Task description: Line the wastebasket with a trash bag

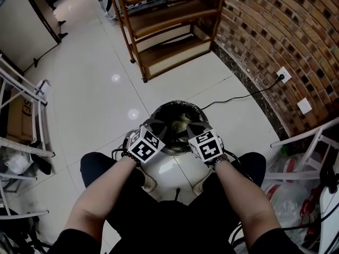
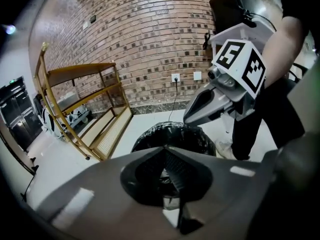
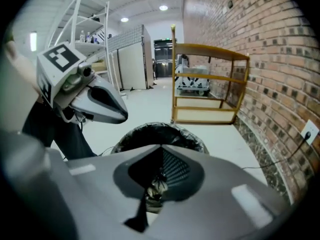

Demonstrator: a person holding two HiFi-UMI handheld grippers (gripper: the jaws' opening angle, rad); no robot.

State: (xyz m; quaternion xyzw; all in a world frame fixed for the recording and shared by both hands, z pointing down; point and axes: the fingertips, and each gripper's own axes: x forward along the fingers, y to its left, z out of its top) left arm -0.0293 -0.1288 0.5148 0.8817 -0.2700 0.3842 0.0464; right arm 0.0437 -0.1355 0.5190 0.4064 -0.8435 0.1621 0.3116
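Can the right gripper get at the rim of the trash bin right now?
Probably yes. The right gripper is just over the near rim of the trash bin, with nothing between them. Its jaws are shut, so they'd need to open first.

Glossy black plastic trash bag (image 2: 170,134); rough brick wall (image 2: 150,34).

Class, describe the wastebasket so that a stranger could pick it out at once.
Start at the brick wall, with the wooden shelf beside it. On the white floor before the shelf stands the round wastebasket. It alone has a black bag over its rim.
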